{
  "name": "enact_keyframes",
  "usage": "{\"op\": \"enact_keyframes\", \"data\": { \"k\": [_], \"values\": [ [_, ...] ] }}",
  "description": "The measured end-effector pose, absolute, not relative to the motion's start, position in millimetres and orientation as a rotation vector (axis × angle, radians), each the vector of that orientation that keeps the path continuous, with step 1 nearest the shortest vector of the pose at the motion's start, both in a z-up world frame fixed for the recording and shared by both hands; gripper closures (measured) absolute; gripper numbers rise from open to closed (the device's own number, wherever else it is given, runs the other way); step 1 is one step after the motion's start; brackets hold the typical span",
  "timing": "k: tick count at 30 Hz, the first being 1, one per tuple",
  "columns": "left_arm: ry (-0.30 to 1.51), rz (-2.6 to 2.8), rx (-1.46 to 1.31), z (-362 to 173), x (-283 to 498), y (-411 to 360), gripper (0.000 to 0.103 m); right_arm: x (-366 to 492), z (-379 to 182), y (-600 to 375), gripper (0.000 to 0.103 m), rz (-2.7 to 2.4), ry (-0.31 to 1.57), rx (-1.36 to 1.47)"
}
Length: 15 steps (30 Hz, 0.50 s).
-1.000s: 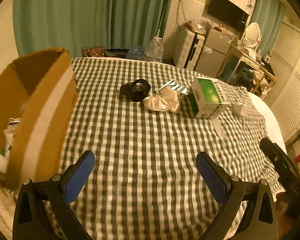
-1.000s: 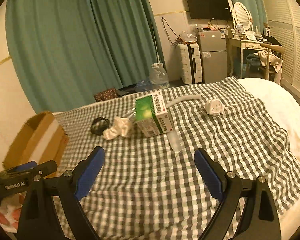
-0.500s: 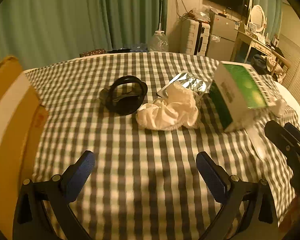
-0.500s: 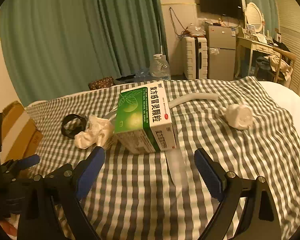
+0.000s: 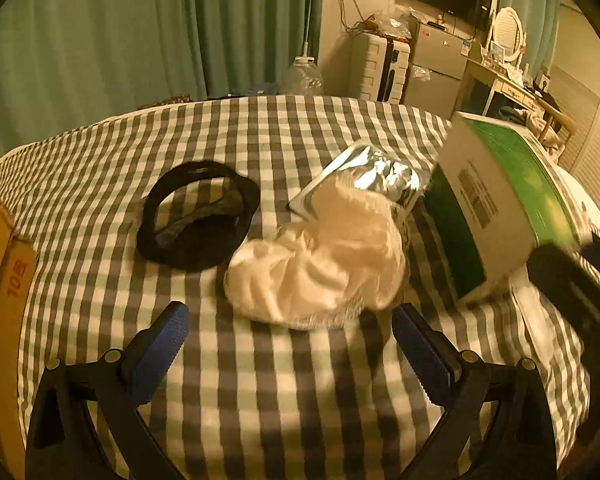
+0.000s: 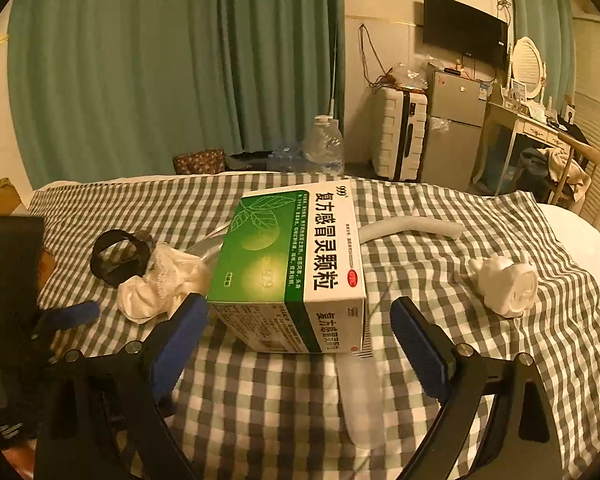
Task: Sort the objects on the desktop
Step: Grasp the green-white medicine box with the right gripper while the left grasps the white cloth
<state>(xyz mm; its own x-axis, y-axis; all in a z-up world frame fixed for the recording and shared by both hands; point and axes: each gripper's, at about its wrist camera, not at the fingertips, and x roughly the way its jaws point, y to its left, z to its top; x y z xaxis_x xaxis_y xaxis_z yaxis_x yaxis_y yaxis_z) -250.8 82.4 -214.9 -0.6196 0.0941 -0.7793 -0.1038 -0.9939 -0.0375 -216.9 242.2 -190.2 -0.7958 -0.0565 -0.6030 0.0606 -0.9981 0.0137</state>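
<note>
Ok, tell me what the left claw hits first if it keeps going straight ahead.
Most likely the crumpled white cloth: it lies directly ahead of the open left claw, centred between its fingers. The silver foil pack sits behind it. Depth is uncertain in the fisheye view.

Behind your checked cloth [image 6: 500, 240], green curtains [image 6: 160, 72] are hanging. A wall-mounted television [image 6: 465, 35] is sitting above a small fridge [image 6: 452, 128], and a white suitcase [image 6: 398, 134] is standing beside it.
</note>
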Motion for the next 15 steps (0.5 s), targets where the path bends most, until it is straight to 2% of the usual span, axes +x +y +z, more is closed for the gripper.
{"op": "enact_keyframes", "data": {
  "k": [3,10,15],
  "values": [
    [0.047,2.743,-1.297,-215,-259,89,0.000,-220,-189,238,0.010,-2.919,0.037,0.980],
    [0.076,2.704,-1.319,-220,-275,98,0.000,-227,-189,240,0.010,-2.862,-0.111,1.004],
    [0.067,2.706,-1.297,-222,-276,99,0.001,-227,-193,232,0.010,-2.924,-0.030,0.986]
  ]
}}
